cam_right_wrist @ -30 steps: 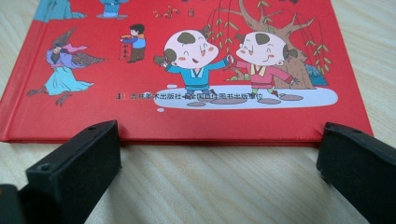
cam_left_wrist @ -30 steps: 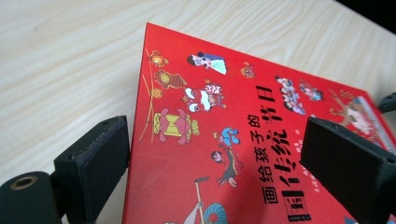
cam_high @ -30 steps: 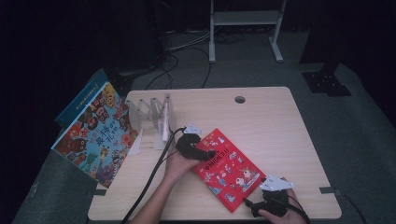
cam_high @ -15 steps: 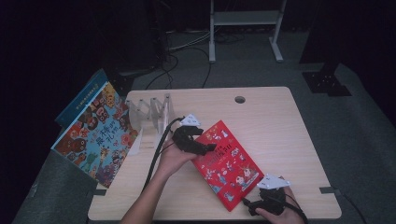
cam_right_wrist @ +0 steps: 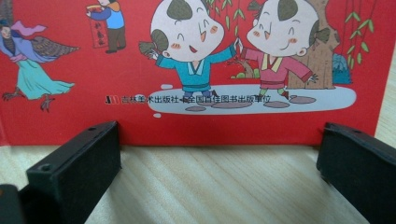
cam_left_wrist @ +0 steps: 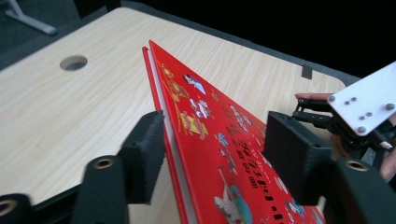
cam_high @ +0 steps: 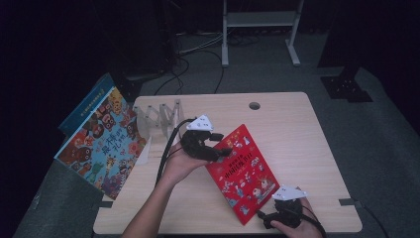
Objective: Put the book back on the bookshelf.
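High view shows the thin red hardcover picture book [cam_high: 241, 173] near the middle of the pale wooden table [cam_high: 307, 134], its long axis running diagonally from upper left, by the left gripper [cam_high: 214, 148], down to lower right, by the right gripper [cam_high: 270, 218]. The left gripper sits at the book's upper-left long edge, and in the left gripper view its jaws stand spread on either side of that raised edge, one jaw under the cover side and one over the printed face, not yet pressed onto it; the edge looks lifted off the table there. In the right gripper view the book's bottom edge lies flat on the wood just ahead of the right gripper's jaws, which are spread wide and hold nothing. So the left gripper is the nearer one and already straddles the edge; closing on it looks like the move in hand, while the right gripper faces the book's short end.
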A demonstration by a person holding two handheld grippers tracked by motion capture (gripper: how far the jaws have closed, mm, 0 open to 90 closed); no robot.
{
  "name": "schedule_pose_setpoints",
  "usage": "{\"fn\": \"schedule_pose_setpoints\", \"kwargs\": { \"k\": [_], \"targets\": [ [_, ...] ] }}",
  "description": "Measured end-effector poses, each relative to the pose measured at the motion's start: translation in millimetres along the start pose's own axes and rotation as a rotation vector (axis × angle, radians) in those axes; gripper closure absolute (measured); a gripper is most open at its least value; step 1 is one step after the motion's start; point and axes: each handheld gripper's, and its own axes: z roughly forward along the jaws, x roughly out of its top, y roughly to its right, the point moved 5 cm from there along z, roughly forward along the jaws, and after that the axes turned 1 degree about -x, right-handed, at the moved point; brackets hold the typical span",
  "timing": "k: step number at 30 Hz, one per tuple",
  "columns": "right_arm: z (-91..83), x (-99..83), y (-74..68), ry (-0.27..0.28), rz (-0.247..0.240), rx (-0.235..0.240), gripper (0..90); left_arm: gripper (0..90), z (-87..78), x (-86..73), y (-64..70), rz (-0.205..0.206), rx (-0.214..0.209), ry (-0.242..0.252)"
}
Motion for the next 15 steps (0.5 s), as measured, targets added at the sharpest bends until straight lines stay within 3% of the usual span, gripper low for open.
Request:
{"fn": "schedule_pose_setpoints", "kwargs": {
  "k": [5, 12, 13, 15],
  "targets": [
    [0.0, 0.0, -0.8, 0.001, 0.005, 0.001, 0.0, 53.4, -5.2, 8.1, 5.4, 0.029, -0.015, 0.029],
    [0.0, 0.0, -0.9, 0.002, 0.001, 0.003, 0.0, 60.9, -8.5, 12.0, 9.6, 0.045, -0.029, 0.034],
    [0.2, 0.1, -1.2, 0.004, 0.003, -0.001, 0.0, 63.4, -7.3, 10.7, 13.8, 0.043, -0.087, 0.021],
    [0.7, 0.2, -1.2, 0.005, 0.01, -0.011, 0.0, 62.9, -7.7, 12.0, 17.1, 0.039, -0.098, 0.037]
  ]
}}
